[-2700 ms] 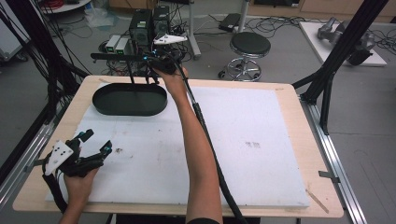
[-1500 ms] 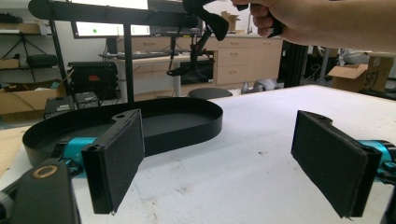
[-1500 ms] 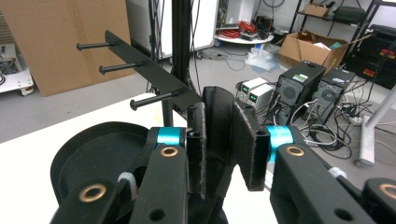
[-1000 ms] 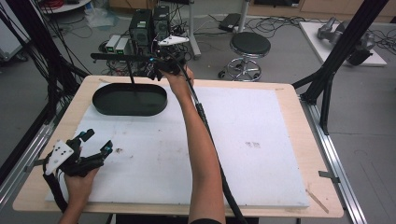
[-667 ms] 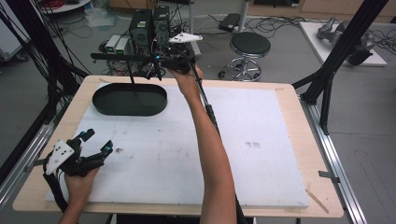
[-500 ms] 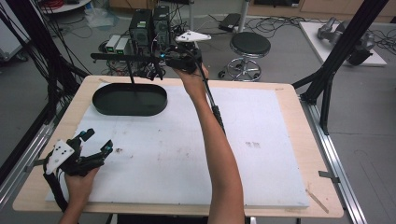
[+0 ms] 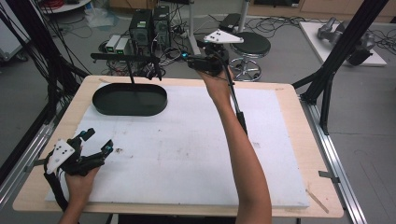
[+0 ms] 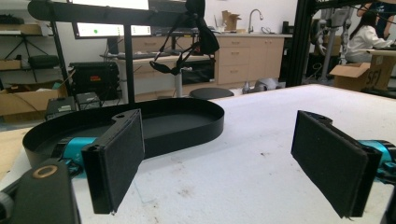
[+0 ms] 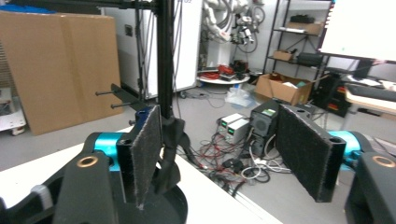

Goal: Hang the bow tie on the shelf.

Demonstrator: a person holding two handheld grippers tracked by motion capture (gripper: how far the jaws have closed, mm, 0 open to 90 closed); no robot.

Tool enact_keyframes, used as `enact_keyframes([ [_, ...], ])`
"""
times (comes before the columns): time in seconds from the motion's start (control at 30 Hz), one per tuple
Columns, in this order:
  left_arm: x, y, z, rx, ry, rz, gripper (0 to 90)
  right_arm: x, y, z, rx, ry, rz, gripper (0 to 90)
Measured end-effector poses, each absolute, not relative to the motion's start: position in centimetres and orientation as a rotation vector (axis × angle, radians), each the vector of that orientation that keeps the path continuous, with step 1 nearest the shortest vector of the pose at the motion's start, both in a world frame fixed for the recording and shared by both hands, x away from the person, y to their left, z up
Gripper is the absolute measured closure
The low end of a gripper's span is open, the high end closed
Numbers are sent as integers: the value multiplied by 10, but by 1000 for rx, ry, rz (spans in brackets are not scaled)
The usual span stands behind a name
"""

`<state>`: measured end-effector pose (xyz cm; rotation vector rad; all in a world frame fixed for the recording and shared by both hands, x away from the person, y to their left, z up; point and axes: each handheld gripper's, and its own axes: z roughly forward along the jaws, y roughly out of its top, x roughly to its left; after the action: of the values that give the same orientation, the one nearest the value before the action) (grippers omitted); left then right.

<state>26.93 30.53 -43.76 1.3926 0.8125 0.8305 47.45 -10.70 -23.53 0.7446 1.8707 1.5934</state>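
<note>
A black oval tray (image 7: 130,100) sits at the table's far left, with a thin post (image 9: 164,56) rising from it and a horizontal bar (image 7: 125,57) on top. A black looped, corded thing (image 8: 196,42) hangs from the bar's right end (image 7: 157,70). My right gripper (image 7: 189,59) is held in the air just right of that end, pointing left. Its jaws have just been opening, and nothing is between them (image 9: 224,163). My left gripper (image 7: 99,139) rests open and empty on the white mat near the front left, aimed at the tray (image 8: 187,126).
The white mat (image 7: 196,149) covers most of the wooden table. Beyond the far edge are computer boxes (image 7: 149,23), cables and a round stool (image 7: 252,44) on the floor. Black frame posts (image 7: 336,60) stand at the right and left sides.
My right gripper has drawn away to the right and upward from the bar's end, and its jaws have spread apart. The left gripper has stayed put.
</note>
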Motion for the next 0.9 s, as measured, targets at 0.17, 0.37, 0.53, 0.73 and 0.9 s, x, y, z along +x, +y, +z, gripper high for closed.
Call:
enact_keyframes([
  [0.17,270,304,-437,1395,808,832,174,456,-129,-232,756,1838,1563,256],
  [0.37,270,304,-438,1398,808,833,174,434,-151,-226,738,1793,1550,229],
  [0.53,270,304,-438,1399,807,835,174,408,-176,-225,745,1742,1530,184],
  [0.73,270,303,-438,1404,809,835,174,385,-196,-230,755,1699,1524,155],
  [0.9,270,303,-438,1412,809,838,174,358,-216,-245,773,1668,1513,126],
])
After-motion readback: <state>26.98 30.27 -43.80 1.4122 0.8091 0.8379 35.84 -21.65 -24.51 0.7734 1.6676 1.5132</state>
